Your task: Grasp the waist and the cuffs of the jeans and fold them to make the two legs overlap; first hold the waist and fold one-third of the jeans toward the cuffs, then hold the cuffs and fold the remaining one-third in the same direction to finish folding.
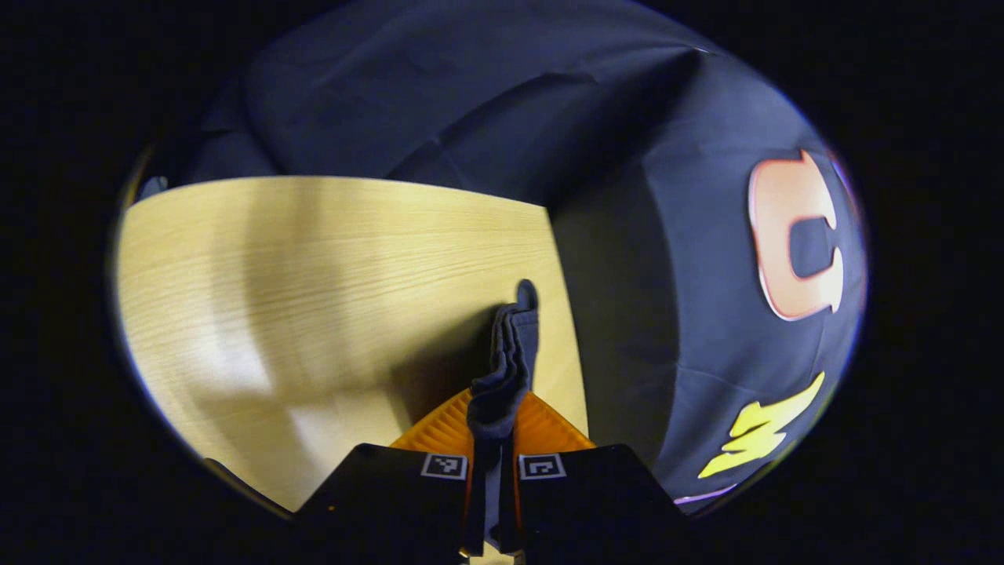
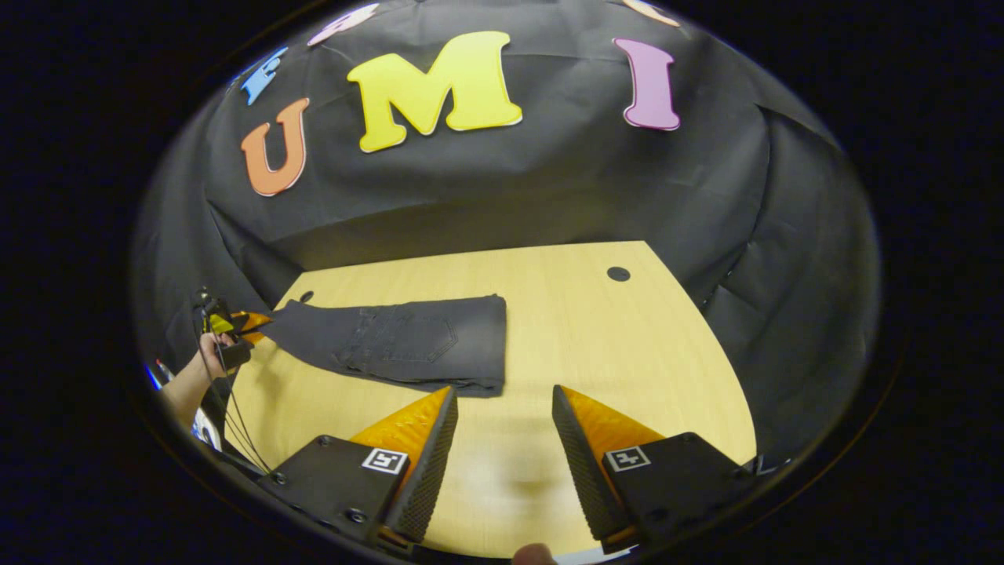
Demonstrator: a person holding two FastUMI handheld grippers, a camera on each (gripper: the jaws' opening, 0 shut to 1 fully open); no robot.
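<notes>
Wooden table (image 2: 627,345) under folded jeans (image 2: 408,341). Left gripper (image 1: 494,416) clamped on cuff end; right gripper (image 2: 502,424) wide apart, empty, near jeans. Risk: cloth slipping out, fold skewing.

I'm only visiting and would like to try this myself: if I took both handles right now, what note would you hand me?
Left tongs: shut on one end of the dark grey denim jeans, holding that end at the edge of the pale wooden table. In the right gripper view the same tongs show far off, with the cloth pulled towards them.
Right tongs: open, holding nothing, above bare table just in front of the jeans.
Done: the jeans lie as a short, layered bundle, back pocket up, so some folding looks done.
Left: I cannot tell which fold comes next; check, finish folding, then let go.
</notes>
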